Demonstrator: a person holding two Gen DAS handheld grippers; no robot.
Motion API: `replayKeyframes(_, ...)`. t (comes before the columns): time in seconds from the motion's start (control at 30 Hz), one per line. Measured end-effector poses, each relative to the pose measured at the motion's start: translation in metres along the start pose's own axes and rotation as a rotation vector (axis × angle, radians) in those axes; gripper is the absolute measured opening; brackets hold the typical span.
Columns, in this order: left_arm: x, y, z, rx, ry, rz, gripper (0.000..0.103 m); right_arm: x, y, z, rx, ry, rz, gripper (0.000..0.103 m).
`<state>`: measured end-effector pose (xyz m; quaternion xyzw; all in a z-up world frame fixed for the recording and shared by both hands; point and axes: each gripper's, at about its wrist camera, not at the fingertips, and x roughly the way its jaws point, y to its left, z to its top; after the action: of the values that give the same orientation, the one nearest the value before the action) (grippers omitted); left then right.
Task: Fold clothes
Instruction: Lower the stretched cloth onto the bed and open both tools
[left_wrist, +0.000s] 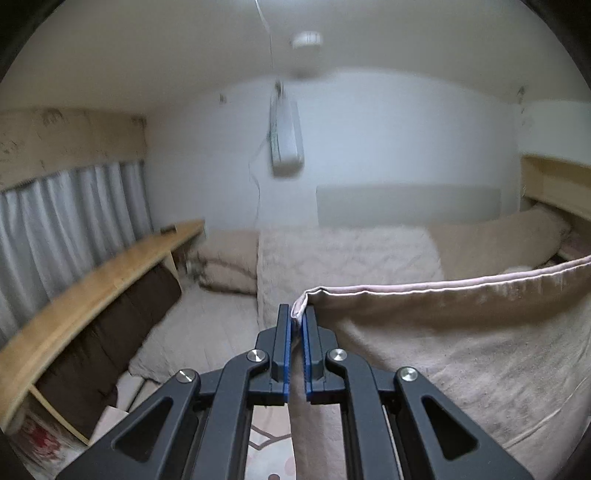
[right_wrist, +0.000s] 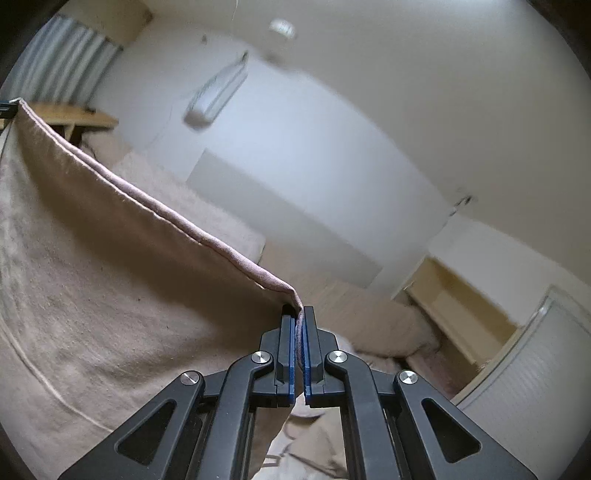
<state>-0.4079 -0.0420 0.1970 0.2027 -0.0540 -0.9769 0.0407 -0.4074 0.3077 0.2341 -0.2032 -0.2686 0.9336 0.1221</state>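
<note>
A beige-pink cloth (left_wrist: 461, 339) hangs stretched in the air between my two grippers, its hemmed top edge running taut from one to the other. My left gripper (left_wrist: 297, 314) is shut on the cloth's left top corner. My right gripper (right_wrist: 298, 314) is shut on the right top corner of the same cloth (right_wrist: 110, 266). In the right wrist view the left gripper's tip shows at the far left edge (right_wrist: 7, 109), at the other end of the hem. The cloth's lower part drops out of view below both grippers.
A bed (left_wrist: 343, 258) with a fluffy beige blanket and pillows (left_wrist: 229, 262) lies ahead. A wooden shelf (left_wrist: 92, 288) runs along the curtained window on the left. A wooden headboard (left_wrist: 557, 181) stands at the right. An air conditioner (left_wrist: 286, 136) hangs on the far wall.
</note>
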Motion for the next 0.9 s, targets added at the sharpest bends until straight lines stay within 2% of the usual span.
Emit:
replayKeyframes(0.17, 0.103, -0.023, -0.054, 0.010, 0.153, 0.014, 0.007, 0.082, 0.071, -0.057, -0.037, 0.134, 0.040, 0.003)
replayKeyframes(0.37, 0.203, -0.044, -0.119, 0.013, 0.309, 0.014, 0.007, 0.168, 0.140, -0.130, -0.082, 0.306, 0.090, 0.003)
replayKeyframes(0.53, 0.254, -0.064, -0.154, 0.065, 0.375, 0.029, 0.007, 0.229, 0.186, -0.173, -0.092, 0.416, 0.107, 0.003)
replayKeyframes(0.6, 0.269, -0.070, -0.166, 0.080, 0.396, 0.037, 0.007, 0.247, 0.189, -0.178, -0.094, 0.448, 0.105, 0.003)
replayKeyframes(0.73, 0.297, -0.073, -0.182, 0.038, 0.451, 0.027, 0.007, 0.269, 0.211, -0.194, -0.071, 0.514, 0.114, 0.003)
replayKeyframes(0.8, 0.310, -0.072, -0.188, 0.000, 0.489, 0.029, 0.007, 0.287, 0.221, -0.197, -0.023, 0.534, 0.161, 0.004)
replayKeyframes(0.87, 0.322, -0.069, -0.193, -0.040, 0.533, 0.039, 0.009, 0.300, 0.221, -0.201, 0.053, 0.572, 0.209, 0.019)
replayKeyframes(0.9, 0.325, -0.066, -0.194, -0.059, 0.549, 0.047, 0.017, 0.303, 0.218, -0.201, 0.085, 0.580, 0.216, 0.051)
